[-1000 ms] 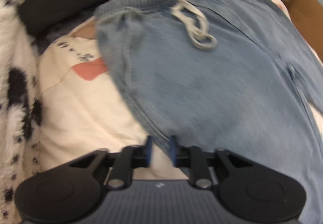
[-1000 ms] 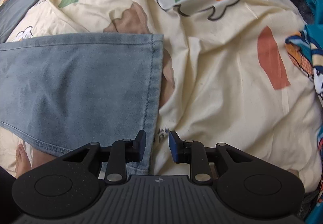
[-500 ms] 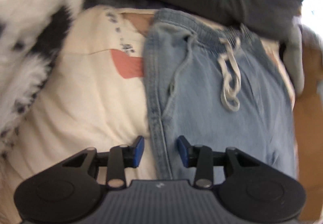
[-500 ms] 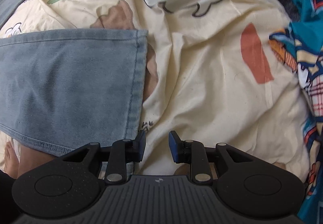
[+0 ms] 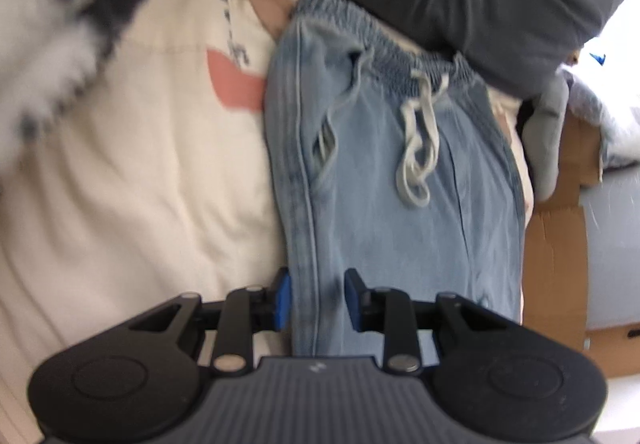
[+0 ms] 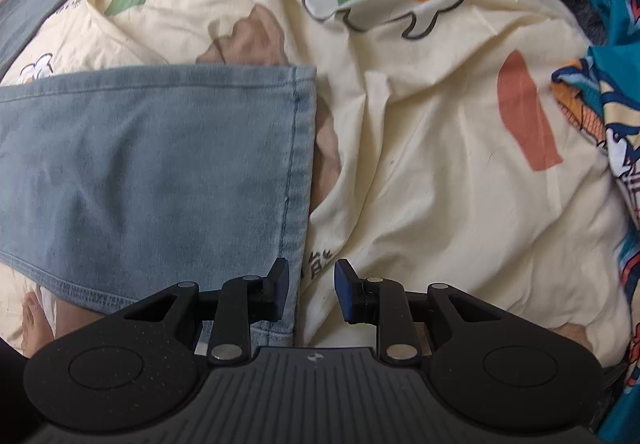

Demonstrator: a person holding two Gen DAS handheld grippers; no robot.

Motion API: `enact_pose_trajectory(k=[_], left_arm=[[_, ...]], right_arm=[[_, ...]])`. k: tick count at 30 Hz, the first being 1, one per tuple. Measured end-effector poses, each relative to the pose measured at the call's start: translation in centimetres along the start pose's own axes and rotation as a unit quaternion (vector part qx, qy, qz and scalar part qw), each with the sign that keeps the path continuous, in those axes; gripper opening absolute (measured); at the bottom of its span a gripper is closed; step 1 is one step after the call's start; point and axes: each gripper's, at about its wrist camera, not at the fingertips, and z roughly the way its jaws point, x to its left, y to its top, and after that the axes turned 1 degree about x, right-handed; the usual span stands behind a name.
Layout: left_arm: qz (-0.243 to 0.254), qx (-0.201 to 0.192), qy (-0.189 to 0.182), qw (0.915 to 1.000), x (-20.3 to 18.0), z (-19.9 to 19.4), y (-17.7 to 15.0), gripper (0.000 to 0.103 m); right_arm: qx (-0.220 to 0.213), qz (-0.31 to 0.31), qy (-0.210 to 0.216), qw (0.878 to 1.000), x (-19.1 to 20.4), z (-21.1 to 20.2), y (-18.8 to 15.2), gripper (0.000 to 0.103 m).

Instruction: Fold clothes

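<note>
Where the left claw closes, jeans blur

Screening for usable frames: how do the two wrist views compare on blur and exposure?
Left wrist: motion-blurred, worst on the spotted fleece, softer on the jeans; window corner blown out. Right wrist: sharp, evenly lit, stitching on the jeans hem and the sheet print readable; fisheye bending at edges in both.

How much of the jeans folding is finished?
Done: the jeans look folded in half lengthwise, legs stacked, flat on the bedsheet. Happening now: the left gripper is closing around the side seam; the right gripper hangs open over the leg hem. Left: folding them shorter.
</note>
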Motion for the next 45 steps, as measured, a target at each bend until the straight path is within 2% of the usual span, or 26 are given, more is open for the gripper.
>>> enact_pose_trajectory(k=[5, 10, 12, 13, 14, 16, 24, 29, 33, 39, 45], left_arm=[[-0.014, 0.017, -0.010, 0.9997, 0.4, 0.6, -2.2, 0.031], [-0.036, 0.005, -0.039, 0.9986, 0.7, -0.1, -3.3, 0.031], [-0.042, 0.000, -0.043, 0.9982, 0.8, -0.3, -3.5, 0.021], [-0.044, -0.002, -0.044, 0.9980, 0.9, -0.5, -3.6, 0.012], [-0.043, -0.002, -0.041, 0.9983, 1.0, -0.6, -3.5, 0.009], [-0.033, -0.001, -0.029, 0.9990, 1.0, -0.7, -3.3, 0.006], [0.024, 0.006, 0.041, 0.9988, -1.3, -0.8, -3.1, 0.005], [0.050, 0.017, 0.096, 0.9940, -3.0, -0.2, -3.0, 0.005], [0.078, 0.030, 0.133, 0.9876, -4.5, 0.2, -2.9, 0.005], [0.091, 0.030, 0.155, 0.9833, -5.4, 0.0, -3.0, 0.005], [0.089, 0.023, 0.173, 0.9806, -6.1, 0.0, -3.4, 0.005]], right_arm=[[0.006, 0.006, 0.007, 1.000, -0.1, 0.4, -0.6, 0.032], [0.003, 0.009, 0.014, 1.000, -0.4, 0.2, -0.4, 0.032], [0.000, 0.008, 0.014, 1.000, -0.4, 0.2, -0.2, 0.032], [0.000, 0.008, 0.014, 1.000, -0.4, 0.2, -0.1, 0.032], [0.000, 0.009, 0.015, 1.000, -0.5, 0.3, 0.0, 0.031], [0.000, 0.014, 0.020, 1.000, -0.7, 0.4, 0.0, 0.032], [0.006, 0.030, 0.052, 0.998, -1.3, 1.3, -0.2, 0.032], [0.017, 0.050, 0.101, 0.993, -2.8, 1.8, -0.6, 0.032], [0.033, 0.059, 0.124, 0.990, -3.4, 2.8, -1.6, 0.031], [0.055, 0.084, 0.158, 0.982, -3.9, 4.3, -3.4, 0.032], [0.066, 0.153, 0.197, 0.966, -5.3, 5.1, -4.3, 0.033]])
